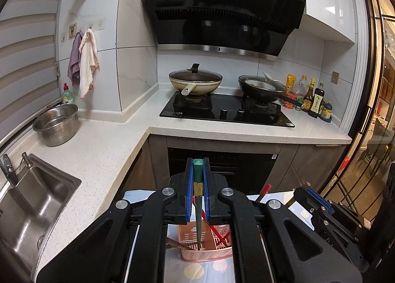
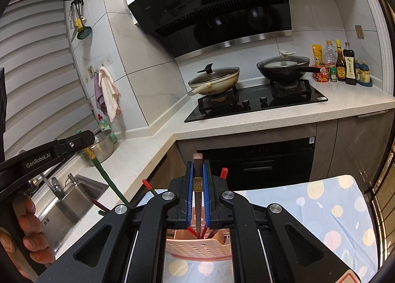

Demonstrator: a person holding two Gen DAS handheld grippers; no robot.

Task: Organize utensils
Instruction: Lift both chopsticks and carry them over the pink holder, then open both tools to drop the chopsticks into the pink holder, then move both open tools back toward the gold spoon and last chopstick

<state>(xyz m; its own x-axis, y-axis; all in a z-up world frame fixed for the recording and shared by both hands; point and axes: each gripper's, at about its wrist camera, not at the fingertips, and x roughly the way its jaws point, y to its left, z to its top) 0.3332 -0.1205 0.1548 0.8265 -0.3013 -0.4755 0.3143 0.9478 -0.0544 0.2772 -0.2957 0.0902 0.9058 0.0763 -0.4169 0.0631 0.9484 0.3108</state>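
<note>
The left gripper (image 1: pixel 197 172) is clamped on a green chopstick (image 1: pixel 198 211), the right gripper (image 2: pixel 197 174) on a brown chopstick (image 2: pixel 197 206); both tips dip into the pink perforated basket (image 2: pixel 197 249) on the dotted tablecloth (image 2: pixel 321 214) at its near edge

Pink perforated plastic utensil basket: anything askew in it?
Yes. In the pink perforated plastic utensil basket, the red chopsticks cross and lean at angles. The green chopstick in the left gripper stands near upright.
</note>
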